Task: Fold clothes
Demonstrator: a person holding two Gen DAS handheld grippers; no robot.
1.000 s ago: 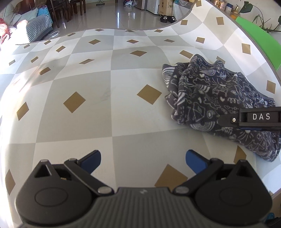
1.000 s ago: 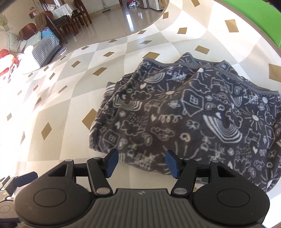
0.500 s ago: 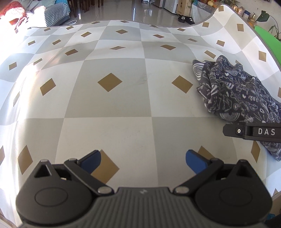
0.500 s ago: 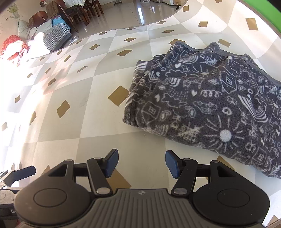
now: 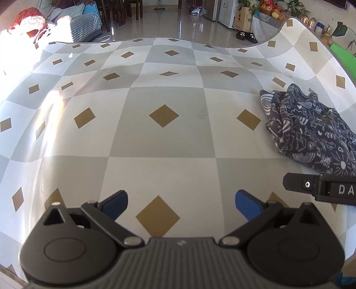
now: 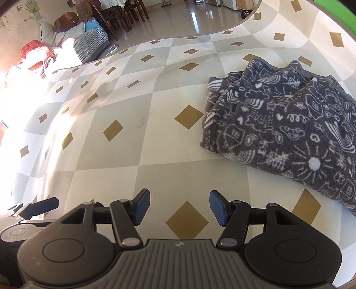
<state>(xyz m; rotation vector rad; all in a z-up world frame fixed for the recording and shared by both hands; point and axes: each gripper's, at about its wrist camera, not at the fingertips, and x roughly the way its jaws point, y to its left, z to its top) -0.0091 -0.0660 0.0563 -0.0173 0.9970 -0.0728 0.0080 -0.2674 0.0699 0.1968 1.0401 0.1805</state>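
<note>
A dark grey fleece garment with white doodle print (image 6: 284, 124) lies folded into a thick bundle on the checked tablecloth (image 6: 138, 142), at the right in both views (image 5: 311, 131). My right gripper (image 6: 179, 206) hovers open over bare cloth, left of and nearer than the bundle, with nothing between its blue pads. My left gripper (image 5: 181, 203) is open wide over the middle of the table, well left of the garment, and holds nothing. A black finger of the right gripper shows at the right edge of the left wrist view.
The table's far edge curves across the top of both views, with a tiled floor beyond. A sofa with a houndstooth cover (image 5: 86, 24) and red cushion (image 5: 29, 17) stand at far left, chairs behind. A green surface (image 6: 331, 11) lies past the table's right edge.
Both grippers have drawn away from the garment toward the left. The bundle has slid to the right in both views and lies still, untouched. The jaws have kept their width.
</note>
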